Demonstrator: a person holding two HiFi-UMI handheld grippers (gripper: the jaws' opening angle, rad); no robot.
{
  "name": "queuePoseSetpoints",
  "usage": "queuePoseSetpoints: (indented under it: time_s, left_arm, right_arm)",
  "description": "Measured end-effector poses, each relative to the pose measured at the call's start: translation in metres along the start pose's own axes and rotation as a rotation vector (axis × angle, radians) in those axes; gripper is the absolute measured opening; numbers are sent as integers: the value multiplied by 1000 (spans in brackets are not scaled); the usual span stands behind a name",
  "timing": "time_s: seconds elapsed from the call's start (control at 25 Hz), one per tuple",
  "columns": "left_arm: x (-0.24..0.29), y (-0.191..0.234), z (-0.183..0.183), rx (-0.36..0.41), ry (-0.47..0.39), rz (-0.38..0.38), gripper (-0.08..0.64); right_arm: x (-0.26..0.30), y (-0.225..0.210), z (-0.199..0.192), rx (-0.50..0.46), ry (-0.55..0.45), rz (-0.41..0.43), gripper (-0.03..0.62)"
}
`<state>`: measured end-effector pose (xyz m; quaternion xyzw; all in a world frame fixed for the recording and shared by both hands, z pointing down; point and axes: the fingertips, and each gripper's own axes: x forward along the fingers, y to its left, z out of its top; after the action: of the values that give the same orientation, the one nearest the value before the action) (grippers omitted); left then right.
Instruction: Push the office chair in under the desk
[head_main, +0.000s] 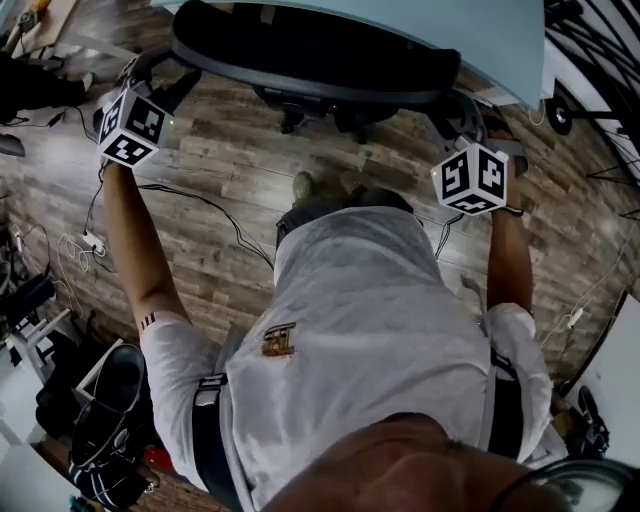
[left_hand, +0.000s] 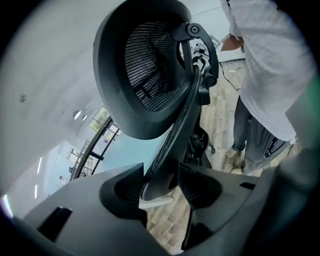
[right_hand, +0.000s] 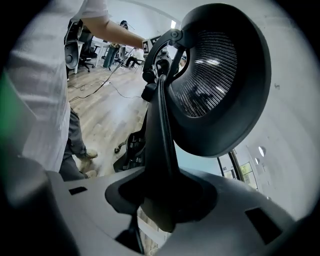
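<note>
Clamping the back of the office chair (head_main: 310, 55), your left hand-held gripper (head_main: 160, 70) and right hand-held gripper (head_main: 465, 112) hold it at the bench (head_main: 490, 30).

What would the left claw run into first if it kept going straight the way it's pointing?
The black mesh office chair's curved back frame, which the left claw already grips. Beyond it is probably the pale glossy desk, though depth is unclear.

The chair (head_main: 310, 60) stood ahead of both jaws. The left end of its back's rim was clamped in the left gripper's (left_hand: 161, 186) jaws, the right end in the right gripper's (right_hand: 162, 200). The desk (head_main: 490, 35) lay beyond the chair's back. Behind the jaws and between the grippers, the person's feet (head_main: 303, 185) stood on the floor (head_main: 220, 160).
</note>
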<state>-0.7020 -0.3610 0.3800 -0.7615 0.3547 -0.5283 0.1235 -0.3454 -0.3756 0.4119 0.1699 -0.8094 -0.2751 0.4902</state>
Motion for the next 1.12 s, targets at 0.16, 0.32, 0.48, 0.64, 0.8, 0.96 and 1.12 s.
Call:
queuePoseSetpoints:
  time_s: [0.16, 0.32, 0.48, 0.64, 0.8, 0.96, 1.12]
  left_arm:
    - [8, 35, -22, 33, -18, -7, 229]
    - [18, 48, -27, 72, -22, -15, 229]
    - [25, 56, -26, 95, -32, -25, 227]
    - [25, 62, -26, 109, -43, -21, 224]
    - [29, 65, -30, 105, -64, -27, 224]
    - [37, 81, -30, 93, -72, -16, 224]
    - [36, 91, -36, 85, -74, -14, 225]
  right_arm:
    - [18, -15, 27, 23, 25, -11, 162]
    - [26, -14, 34, 51, 38, -22, 161]
    - [31, -17, 33, 64, 51, -30, 161]
    - [35, -25, 35, 56, 53, -27, 161]
    - [43, -31, 34, 53, 60, -16, 161]
    - [51, -46, 35, 47, 59, -8, 160]
    - [55, -51, 45, 44, 55, -1, 156]
